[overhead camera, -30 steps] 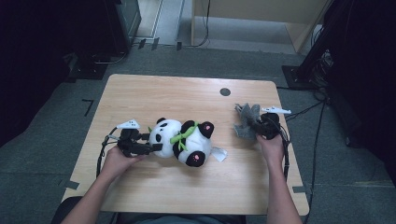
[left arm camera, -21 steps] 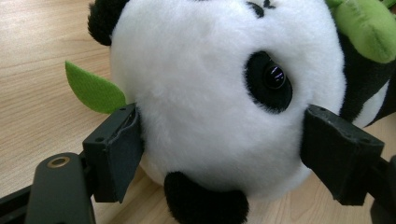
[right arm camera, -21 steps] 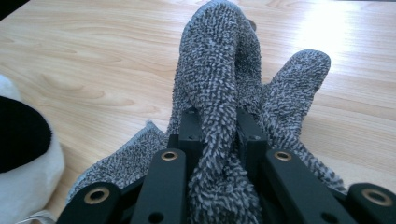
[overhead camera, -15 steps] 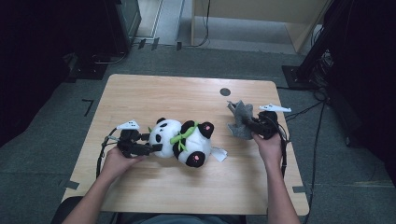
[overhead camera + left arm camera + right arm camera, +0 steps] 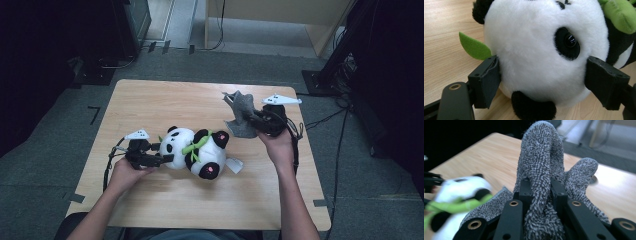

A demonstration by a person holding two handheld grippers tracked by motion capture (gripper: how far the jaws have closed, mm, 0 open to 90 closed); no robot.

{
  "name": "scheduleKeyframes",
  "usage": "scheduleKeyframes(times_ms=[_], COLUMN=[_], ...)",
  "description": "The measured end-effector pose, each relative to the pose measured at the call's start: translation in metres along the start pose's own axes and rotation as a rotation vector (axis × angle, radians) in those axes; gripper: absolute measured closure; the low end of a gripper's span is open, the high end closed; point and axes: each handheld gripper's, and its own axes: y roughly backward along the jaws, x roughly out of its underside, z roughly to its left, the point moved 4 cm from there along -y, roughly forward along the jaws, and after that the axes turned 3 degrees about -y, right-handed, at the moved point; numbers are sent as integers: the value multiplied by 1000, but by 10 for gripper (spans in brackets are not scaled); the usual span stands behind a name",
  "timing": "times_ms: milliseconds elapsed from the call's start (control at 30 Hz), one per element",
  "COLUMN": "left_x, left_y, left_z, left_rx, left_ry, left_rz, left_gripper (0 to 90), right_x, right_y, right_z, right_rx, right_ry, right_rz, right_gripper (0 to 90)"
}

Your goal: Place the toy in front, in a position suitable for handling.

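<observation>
Left gripper [image 5: 541, 85] — jaws wide, bracketing the soft black-and-white plush panda's [image 5: 196, 151] head; right gripper [image 5: 541, 191] pinches the limp grey knitted cloth [image 5: 544, 165] — light, best taken at a fold.

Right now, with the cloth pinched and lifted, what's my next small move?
Probably carry the grey cloth left over the panda and lower it. The right tool is shut on the cloth, raised off the table, while the left tool brackets the panda's head, steadying it.

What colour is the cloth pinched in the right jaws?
Speckled grey cloth, clearest in the right gripper view.
</observation>
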Motion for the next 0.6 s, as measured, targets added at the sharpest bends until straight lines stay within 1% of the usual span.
scheduleKeyframes(times_ms=[67, 100, 133, 233, 300, 500, 600], left_x=[0, 1, 1, 1, 1, 0, 1], left_y=[0, 0, 0, 0, 1, 1, 1], left_z=[0, -1, -1, -1, -1, -2, -2], left_rx=[-3, -4, -7, -15, -18, -25, -24], left_ry=[-1, 0, 0, 0, -2, 1, -3], left_rz=[-4, -6, -9, -9, -10, -11, -14], left_gripper=[183, 183, 183, 183, 183, 187, 194], right_x=[-9, -13, -15, -22, -25, -31, -29], right_y=[-1, -4, -5, -14, -20, -44, -58], right_z=[12, 20, 25, 45, 57, 93, 109], right_rx=[-29, -46, -55, -113, -144, -235, -264], right_ry=[29, 45, 58, 94, 120, 179, 218], right_rz=[-10, -6, -6, -3, 1, 15, 10], right_gripper=[763, 760, 760, 759, 758, 756, 755])
